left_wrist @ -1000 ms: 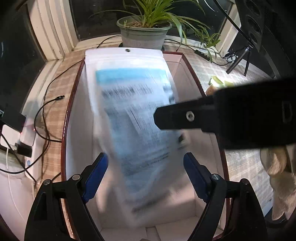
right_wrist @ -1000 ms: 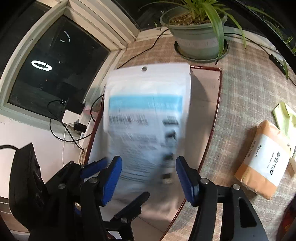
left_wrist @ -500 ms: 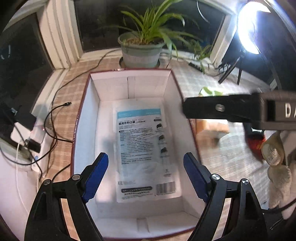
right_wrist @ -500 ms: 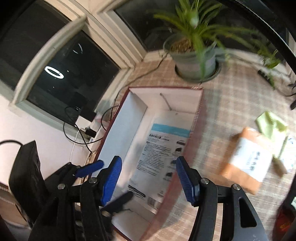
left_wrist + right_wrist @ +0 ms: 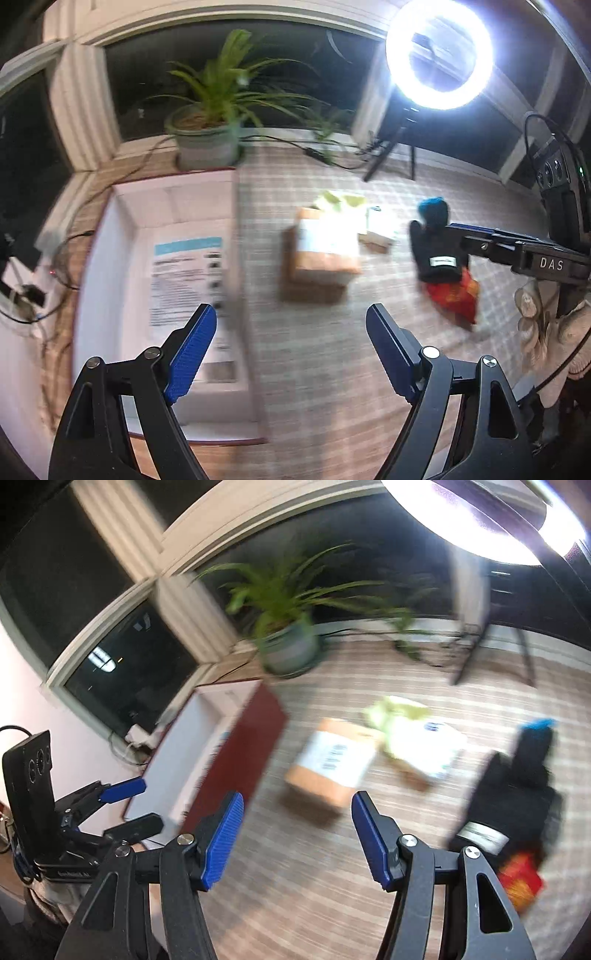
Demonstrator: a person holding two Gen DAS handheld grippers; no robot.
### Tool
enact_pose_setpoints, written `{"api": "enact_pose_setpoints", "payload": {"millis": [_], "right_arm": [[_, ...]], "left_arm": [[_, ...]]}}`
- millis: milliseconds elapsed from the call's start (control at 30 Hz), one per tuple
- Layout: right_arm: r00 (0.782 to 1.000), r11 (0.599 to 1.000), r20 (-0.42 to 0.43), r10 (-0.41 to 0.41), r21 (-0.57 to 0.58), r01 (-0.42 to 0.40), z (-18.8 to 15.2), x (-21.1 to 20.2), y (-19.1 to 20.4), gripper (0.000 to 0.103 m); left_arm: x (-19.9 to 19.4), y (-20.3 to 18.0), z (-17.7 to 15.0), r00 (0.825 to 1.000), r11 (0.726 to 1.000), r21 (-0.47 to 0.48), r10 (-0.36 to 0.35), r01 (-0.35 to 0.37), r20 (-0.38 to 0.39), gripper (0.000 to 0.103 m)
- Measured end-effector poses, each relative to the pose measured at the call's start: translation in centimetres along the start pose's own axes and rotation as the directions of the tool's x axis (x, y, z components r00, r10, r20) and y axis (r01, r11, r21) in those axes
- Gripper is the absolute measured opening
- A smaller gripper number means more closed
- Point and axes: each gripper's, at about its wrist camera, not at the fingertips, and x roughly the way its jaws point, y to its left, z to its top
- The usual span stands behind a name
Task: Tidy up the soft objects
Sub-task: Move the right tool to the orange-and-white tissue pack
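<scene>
Swinging away from the box [image 5: 122, 236] at left, where the mask pack [image 5: 186, 280] now lies flat instead of hanging between your tools, you hold both the left gripper [image 5: 291, 350] and right gripper [image 5: 297, 834] apart and empty. Next, I'd judge, comes the tissue pack [image 5: 332, 766] mid-frame: centre the right jaws over it.

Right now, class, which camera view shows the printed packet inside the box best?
The left wrist view: it looks down into the box at the packet's whole printed face. In the right wrist view the box wall hides nearly all of it.
</scene>
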Motion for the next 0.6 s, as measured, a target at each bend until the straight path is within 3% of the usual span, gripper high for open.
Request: {"api": "enact_pose_setpoints", "payload": {"millis": [67, 133, 367, 600], "right_arm": [[0.999, 0.999, 0.033, -0.026, 0.029, 0.025, -0.7, -1.9, -2.6, 0.059], [0.997, 0.997, 0.052, -0.054, 0.054, 0.052, -1.2, -3.7, -5.2, 0.068], [0.99, 0.984, 0.073, -0.124, 0.138, 0.113, -2.2, -7.9, -12.3, 0.069], [0.999, 0.986, 0.025, -0.046, 0.159, 0.042, -1.1, -6.9, -14.5, 0.069]], "left_arm": [[0.6, -1.6, -0.2, 1.0, 1.0, 0.004, -0.025, 0.025, -0.004, 0.084], [1.4, -3.2, -0.3, 0.998, 0.998, 0.003, -0.056, 0.056, -0.017, 0.084], [4.1, -9.1, -0.3, 0.989, 0.99, -0.018, -0.142, 0.141, -0.039, 0.084], [7.3, -10.5, -1.3, 0.987, 0.98, -0.137, -0.151, 0.144, -0.046, 0.084]]}}
